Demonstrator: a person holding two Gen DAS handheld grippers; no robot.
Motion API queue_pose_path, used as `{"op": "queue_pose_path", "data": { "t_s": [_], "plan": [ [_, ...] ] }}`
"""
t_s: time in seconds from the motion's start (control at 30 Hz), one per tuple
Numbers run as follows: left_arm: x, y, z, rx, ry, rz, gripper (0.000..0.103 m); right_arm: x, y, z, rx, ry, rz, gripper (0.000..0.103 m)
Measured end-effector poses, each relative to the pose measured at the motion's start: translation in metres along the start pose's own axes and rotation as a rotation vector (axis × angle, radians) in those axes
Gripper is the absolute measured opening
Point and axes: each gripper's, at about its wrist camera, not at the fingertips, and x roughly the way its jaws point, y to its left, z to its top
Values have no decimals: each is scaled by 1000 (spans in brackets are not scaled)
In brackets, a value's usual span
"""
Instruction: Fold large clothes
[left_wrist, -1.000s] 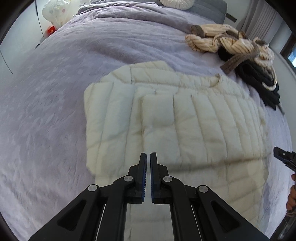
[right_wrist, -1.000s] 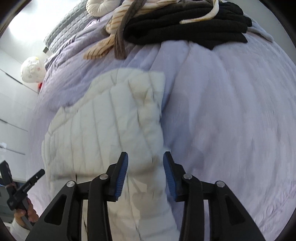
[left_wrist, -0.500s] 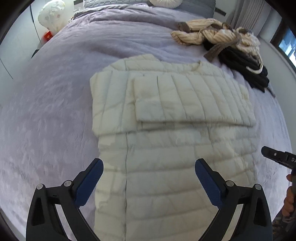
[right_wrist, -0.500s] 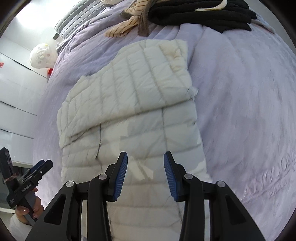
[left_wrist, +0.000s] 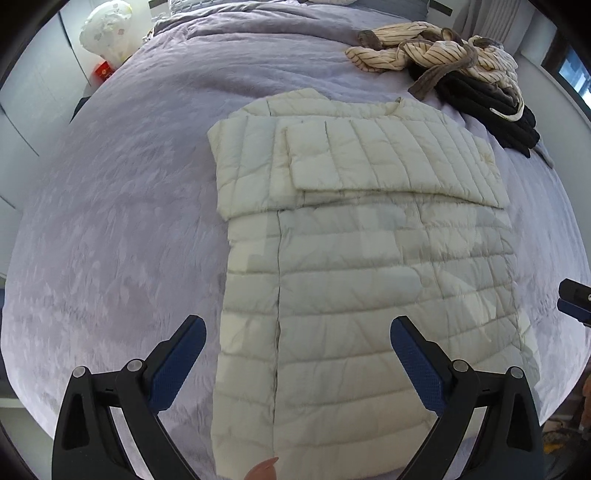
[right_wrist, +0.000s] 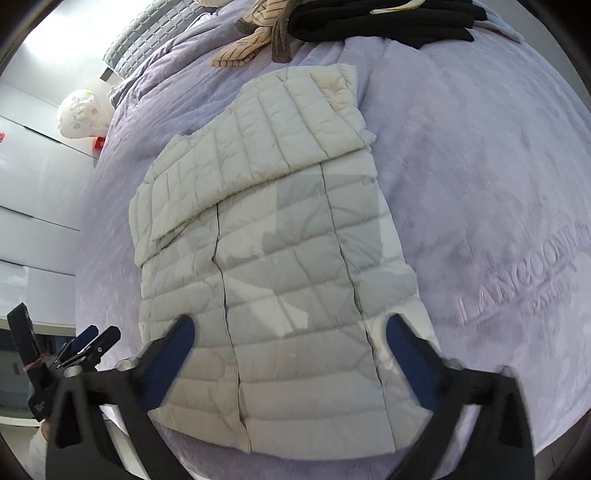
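On the lilac quilted bed (left_wrist: 110, 221) the cream padded jacket (left_wrist: 351, 277) is spread, sleeves now folded across its far part. Left gripper (left_wrist: 297, 343) was opened wide, empty; right gripper (right_wrist: 288, 345) jaws are opening, nothing held.

cream quilted jacket (left_wrist: 362, 280) lies flat on the lavender bedspread (left_wrist: 110, 221), left gripper (left_wrist: 297, 354) wide above it.

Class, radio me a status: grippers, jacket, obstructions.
Left gripper open, empty. Right gripper opening, empty. Cream quilted jacket flat, sleeves folded across. Striped and black clothes pile beyond collar, clear.
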Motion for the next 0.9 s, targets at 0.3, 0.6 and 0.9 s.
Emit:
{"op": "queue_pose_path", "data": {
  "t_s": [0.3,0.6,0.9],
  "plan": [
    [16,24,-37,-21,125,9,100,-6,-22,-20,104,31,8,103],
    [30,76,-87,-187,199,-11,100,5,-62,-42,233,125,35,103],
    [55,101,-115,-325,289,-187,100,16,-124,-75,522,170,111,103]
  ]
}}
